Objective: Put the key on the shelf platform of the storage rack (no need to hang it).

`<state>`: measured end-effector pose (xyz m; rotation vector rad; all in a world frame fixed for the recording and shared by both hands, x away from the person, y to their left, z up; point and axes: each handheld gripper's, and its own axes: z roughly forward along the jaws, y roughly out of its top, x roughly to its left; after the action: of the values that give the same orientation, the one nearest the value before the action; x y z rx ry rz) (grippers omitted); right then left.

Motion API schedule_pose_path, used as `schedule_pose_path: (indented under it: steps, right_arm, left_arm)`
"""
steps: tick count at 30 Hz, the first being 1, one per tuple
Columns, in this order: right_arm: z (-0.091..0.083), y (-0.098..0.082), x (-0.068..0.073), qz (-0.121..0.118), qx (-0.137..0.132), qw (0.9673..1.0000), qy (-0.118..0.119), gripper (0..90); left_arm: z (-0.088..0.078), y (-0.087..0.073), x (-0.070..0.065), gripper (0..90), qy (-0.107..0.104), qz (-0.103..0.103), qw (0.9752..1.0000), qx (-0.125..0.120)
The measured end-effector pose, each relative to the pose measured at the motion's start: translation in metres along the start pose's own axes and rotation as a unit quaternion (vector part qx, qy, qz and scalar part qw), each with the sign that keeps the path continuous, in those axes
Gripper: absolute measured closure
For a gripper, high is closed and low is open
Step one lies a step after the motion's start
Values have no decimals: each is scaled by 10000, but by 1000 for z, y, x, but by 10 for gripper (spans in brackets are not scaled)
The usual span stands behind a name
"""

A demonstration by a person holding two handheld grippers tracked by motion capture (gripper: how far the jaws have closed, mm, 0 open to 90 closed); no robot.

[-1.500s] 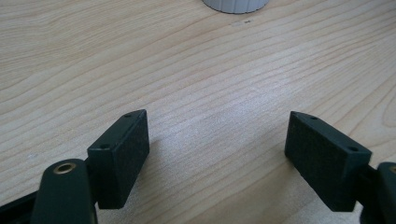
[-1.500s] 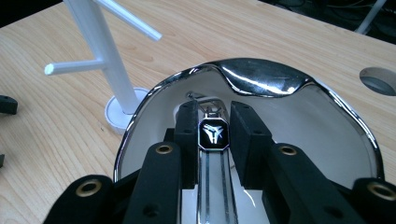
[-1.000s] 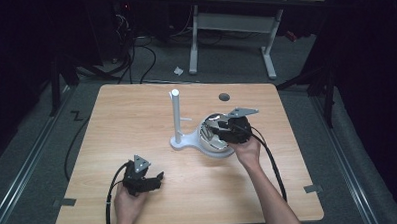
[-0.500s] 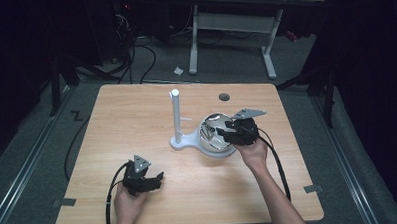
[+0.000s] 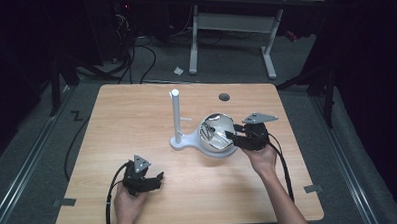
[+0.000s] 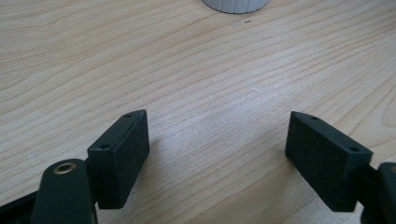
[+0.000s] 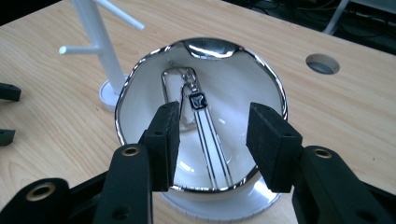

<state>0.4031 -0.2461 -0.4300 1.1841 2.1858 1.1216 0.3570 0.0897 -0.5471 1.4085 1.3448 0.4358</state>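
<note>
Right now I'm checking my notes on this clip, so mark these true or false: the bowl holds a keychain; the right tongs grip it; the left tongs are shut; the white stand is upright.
1. The shiny bowl holds a keychain. True.
2. The right tongs grip the keychain. False: the pads stand apart above the bowl, nothing pressed between them.
3. The left tongs are shut. False: they are open over bare table.
4. The white stand is upright beside the bowl. True.
</note>
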Motion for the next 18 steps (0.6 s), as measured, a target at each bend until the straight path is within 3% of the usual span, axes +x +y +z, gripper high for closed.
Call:
schedule_pose_path:
  steps: [18]
  right_arm:
    - [-19, -7, -1, 94, -57, 9999, 67, 539]
  left_arm:
    - [0, 0, 0, 223, -1, -3, 10000, -1]
